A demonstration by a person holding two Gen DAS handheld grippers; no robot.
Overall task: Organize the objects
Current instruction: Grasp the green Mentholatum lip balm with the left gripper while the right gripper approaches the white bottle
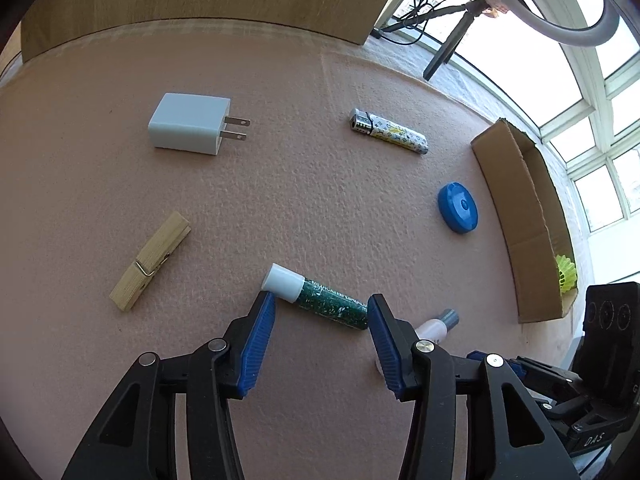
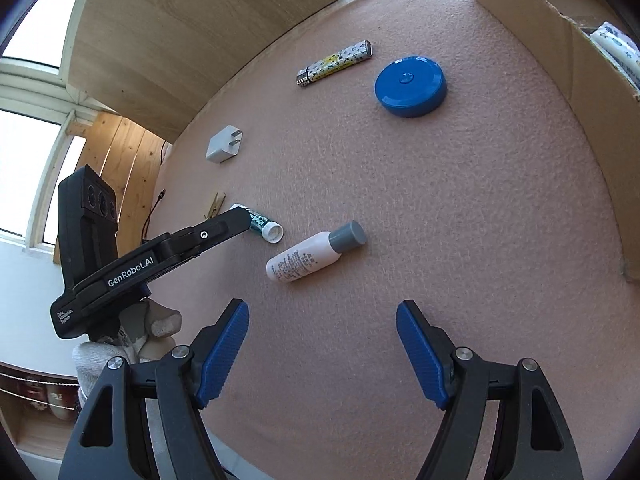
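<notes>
Beside the box (image 1: 520,216), on the pink bench (image 1: 320,200), loose items lie scattered. Left hand-held gripper (image 1: 322,306): jaws apart, straddling the green tube (image 1: 332,308), pads not pressing. Right hand-held gripper (image 2: 322,320): jaws wide apart, empty, the white bottle (image 2: 308,258) just ahead of it. Judgement: centre the tube between the pads, off the white cap; close squarely across its width so it cannot roll, then carry it toward the box.
</notes>
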